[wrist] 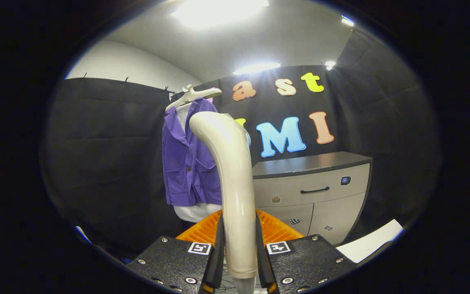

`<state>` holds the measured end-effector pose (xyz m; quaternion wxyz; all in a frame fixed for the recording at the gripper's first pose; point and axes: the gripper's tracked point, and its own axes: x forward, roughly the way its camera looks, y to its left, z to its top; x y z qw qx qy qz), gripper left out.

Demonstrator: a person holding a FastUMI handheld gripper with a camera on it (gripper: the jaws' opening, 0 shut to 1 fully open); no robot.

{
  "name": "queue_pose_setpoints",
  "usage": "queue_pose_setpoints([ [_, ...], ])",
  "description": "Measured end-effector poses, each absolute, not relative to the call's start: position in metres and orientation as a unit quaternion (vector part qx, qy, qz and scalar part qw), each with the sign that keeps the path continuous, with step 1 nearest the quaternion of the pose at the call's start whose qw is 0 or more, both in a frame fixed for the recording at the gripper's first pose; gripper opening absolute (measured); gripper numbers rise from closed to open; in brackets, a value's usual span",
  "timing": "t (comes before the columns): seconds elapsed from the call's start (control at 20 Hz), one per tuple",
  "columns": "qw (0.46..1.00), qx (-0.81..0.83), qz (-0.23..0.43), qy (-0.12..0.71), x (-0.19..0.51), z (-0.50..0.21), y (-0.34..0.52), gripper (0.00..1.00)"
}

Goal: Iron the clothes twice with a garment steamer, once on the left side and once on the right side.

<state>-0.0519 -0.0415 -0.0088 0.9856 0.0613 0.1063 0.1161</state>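
A cream garment steamer (235,179) stands upright between my fingers, its handle rising and curving left at the top. My gripper (239,255) is shut on the steamer's lower handle, with both fingers pressing its sides. Beyond the steamer's head a purple shirt (188,163) hangs on a pale hanger (192,96) over a white garment (196,211) whose hem shows below it. The steamer hides the shirt's right part. The steamer head is still apart from the cloth.
A grey cabinet (312,192) with a dark top, a drawer and two doors stands right of the shirt. An orange ribbed thing (276,228) lies just beyond my fingers. A white sheet (371,241) lies low on the right.
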Motion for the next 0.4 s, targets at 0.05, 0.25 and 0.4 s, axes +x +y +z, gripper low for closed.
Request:
queue_pose_setpoints([
  [0.05,0.985,0.062,0.114,0.109,-0.0511,-0.0099,-0.0427,0.35],
  [0.25,0.985,0.062,0.113,0.116,-0.0472,-0.0127,-0.0423,0.35],
  [0.4,0.984,0.060,0.117,0.123,-0.0471,-0.0155,-0.0392,0.35],
])
